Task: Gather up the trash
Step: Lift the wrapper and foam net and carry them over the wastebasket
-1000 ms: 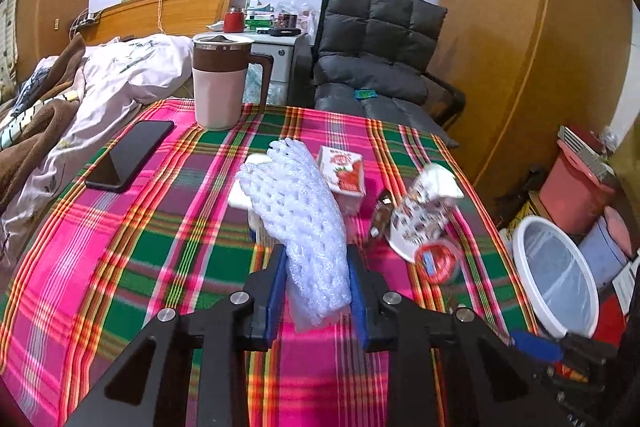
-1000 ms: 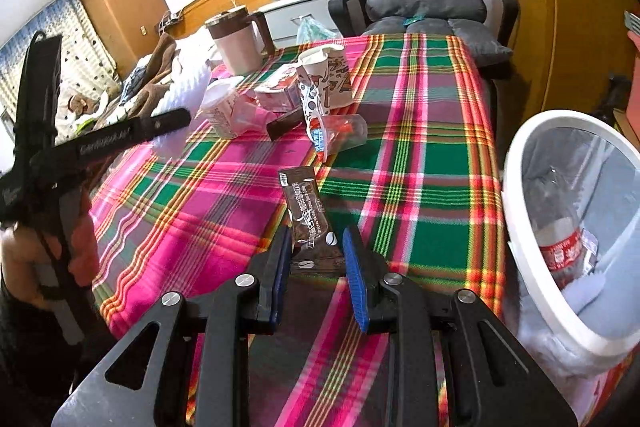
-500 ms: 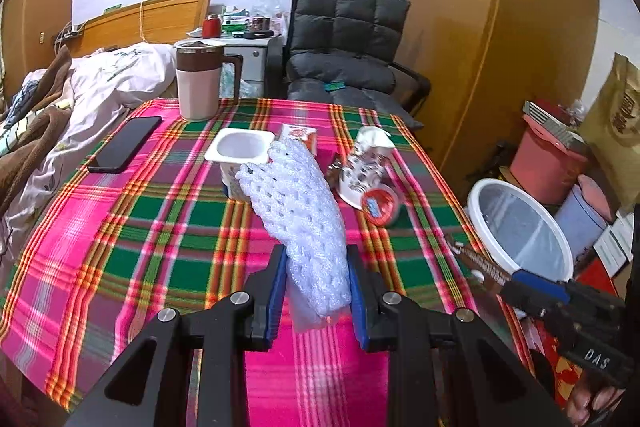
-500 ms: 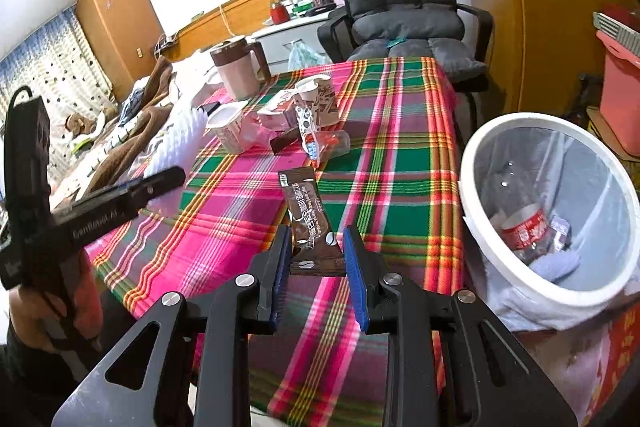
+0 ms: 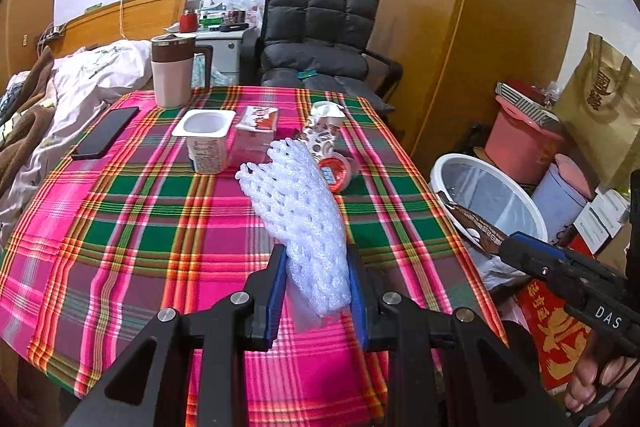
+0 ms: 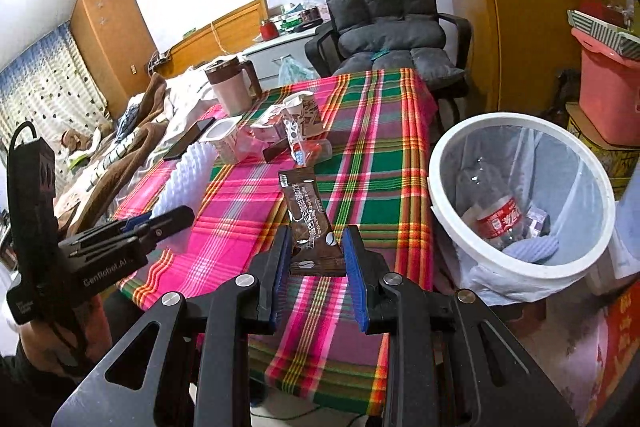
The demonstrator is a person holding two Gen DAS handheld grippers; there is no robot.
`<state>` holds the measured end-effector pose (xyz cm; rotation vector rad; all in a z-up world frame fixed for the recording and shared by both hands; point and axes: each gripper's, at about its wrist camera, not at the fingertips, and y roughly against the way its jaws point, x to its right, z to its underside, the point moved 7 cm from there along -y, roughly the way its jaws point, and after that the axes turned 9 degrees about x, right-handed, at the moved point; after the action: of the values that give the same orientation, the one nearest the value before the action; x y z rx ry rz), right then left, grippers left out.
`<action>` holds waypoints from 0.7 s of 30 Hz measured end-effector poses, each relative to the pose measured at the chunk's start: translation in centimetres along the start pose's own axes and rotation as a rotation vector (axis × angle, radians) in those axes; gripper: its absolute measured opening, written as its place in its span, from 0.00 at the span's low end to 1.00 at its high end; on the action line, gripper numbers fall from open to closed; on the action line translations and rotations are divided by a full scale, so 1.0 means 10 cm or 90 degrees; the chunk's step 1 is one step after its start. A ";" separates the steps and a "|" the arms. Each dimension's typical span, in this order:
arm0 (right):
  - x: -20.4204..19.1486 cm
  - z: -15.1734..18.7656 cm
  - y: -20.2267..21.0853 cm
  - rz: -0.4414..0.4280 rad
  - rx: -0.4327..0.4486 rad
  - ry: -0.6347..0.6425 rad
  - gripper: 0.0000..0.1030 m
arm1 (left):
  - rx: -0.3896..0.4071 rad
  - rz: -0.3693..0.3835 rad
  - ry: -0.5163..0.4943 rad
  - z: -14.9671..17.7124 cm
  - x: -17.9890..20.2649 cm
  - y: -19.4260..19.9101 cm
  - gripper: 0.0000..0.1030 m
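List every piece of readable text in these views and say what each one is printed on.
"DAS": white letters on the right gripper body, seen from the left wrist view.
"GenRobot.AI": on the left gripper body, seen from the right wrist view.
Brown wrapper: white print, too blurred to read.
Bottle in the white bin: red label, script unreadable.
Gold bag: Chinese characters, unclear.

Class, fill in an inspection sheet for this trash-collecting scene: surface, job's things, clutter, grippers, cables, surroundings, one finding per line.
Surface: plaid tablecloth covers the table.
Job's things: white foam net; brown wrapper; yogurt cup, juice carton and crumpled paper cup on the cloth; white bin beside the table, holding a bottle.
Clutter: phone, jug.
Grippers: left gripper shut on foam net; right gripper shut on wrapper.
Cables: black cable on the left gripper's handle.
Surroundings: chair, bed, pink bucket.
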<state>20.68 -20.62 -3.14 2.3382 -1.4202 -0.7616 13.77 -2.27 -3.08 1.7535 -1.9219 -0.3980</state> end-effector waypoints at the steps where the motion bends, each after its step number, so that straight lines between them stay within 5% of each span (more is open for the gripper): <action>1: 0.00 0.00 0.01 0.000 0.002 0.000 0.28 | 0.000 0.002 -0.001 0.00 0.02 0.01 0.28; 21: 0.24 0.02 0.15 0.025 0.016 -0.022 0.28 | -0.024 0.034 -0.029 0.05 0.34 -0.14 0.28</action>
<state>20.37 -23.47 -3.25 2.3202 -1.4935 -0.7802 14.48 -5.90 -3.69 1.6781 -1.9758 -0.4556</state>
